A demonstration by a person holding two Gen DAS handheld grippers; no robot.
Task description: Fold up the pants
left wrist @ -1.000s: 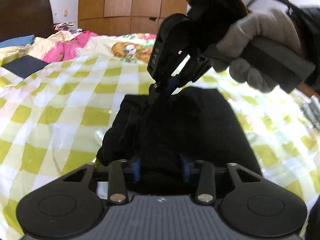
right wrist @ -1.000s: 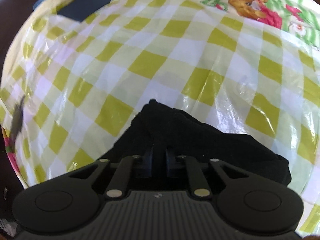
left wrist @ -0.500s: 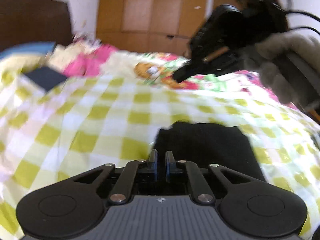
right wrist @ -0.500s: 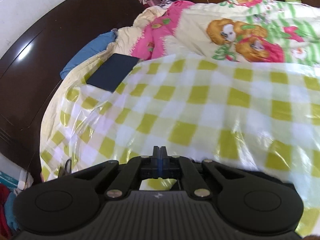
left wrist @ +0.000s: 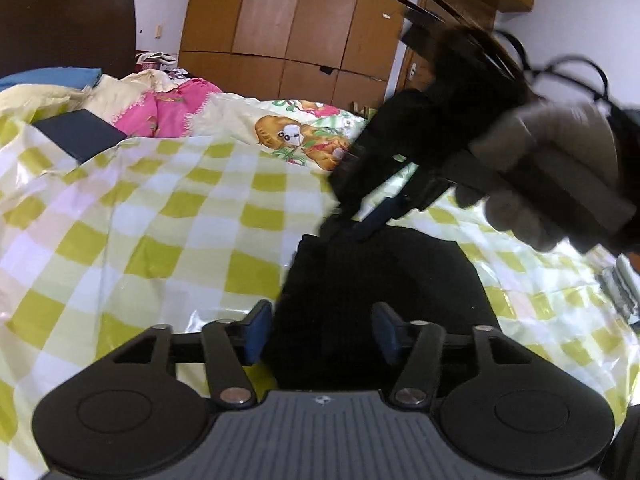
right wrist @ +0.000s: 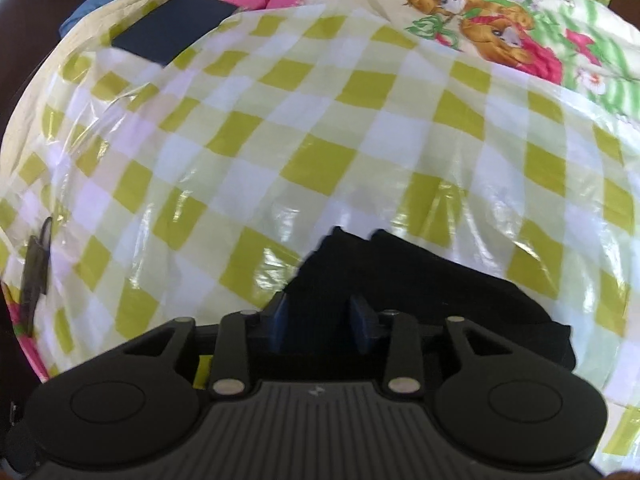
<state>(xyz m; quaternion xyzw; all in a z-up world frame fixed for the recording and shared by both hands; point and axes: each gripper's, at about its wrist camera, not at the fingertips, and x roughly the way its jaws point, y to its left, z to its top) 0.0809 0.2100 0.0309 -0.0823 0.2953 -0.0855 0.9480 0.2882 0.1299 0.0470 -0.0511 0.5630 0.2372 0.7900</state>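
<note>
1. the pants (left wrist: pixel 380 280) lie just ahead of my left gripper (left wrist: pixel 320 330) as a compact black block on the checked cover (left wrist: pixel 160 240). the near edge sits between my left fingers, and the far edge reaches to where my right tool comes down.

2. my left gripper is spread wide. the blue pads (left wrist: pixel 256 330) stand apart on either side of the cloth, and i can't see them pressing it. i judge the left side is poised at the near edge, not holding.

3. my right gripper (right wrist: pixel 320 322) is also parted, less widely, with dark cloth filling the gap between its pads. whether the pads touch the fabric i cannot tell. from the left wrist view, the right tool's tip (left wrist: pixel 356 226) sits at the far edge of the bundle, close to its far left corner, with my gloved right hand (left wrist: pixel 560 176) behind it.

4. done so far, as i read it: the legs are no longer spread out. the garment is a short, thick rectangle, so the main folds seem made. from the right wrist view, the pants (right wrist: pixel 420 280) show a peaked, slightly uneven corner ahead of my right pads.

5. left to do, in my judgement: either one more fold, closing both tools on opposite edges, or only squaring the lumpy corner and smoothing the top.

6. beyond the pants, ahead and to the left of both tools, a dark flat object (left wrist: pixel 80 138) lies on the cover, well apart from the work.
</note>
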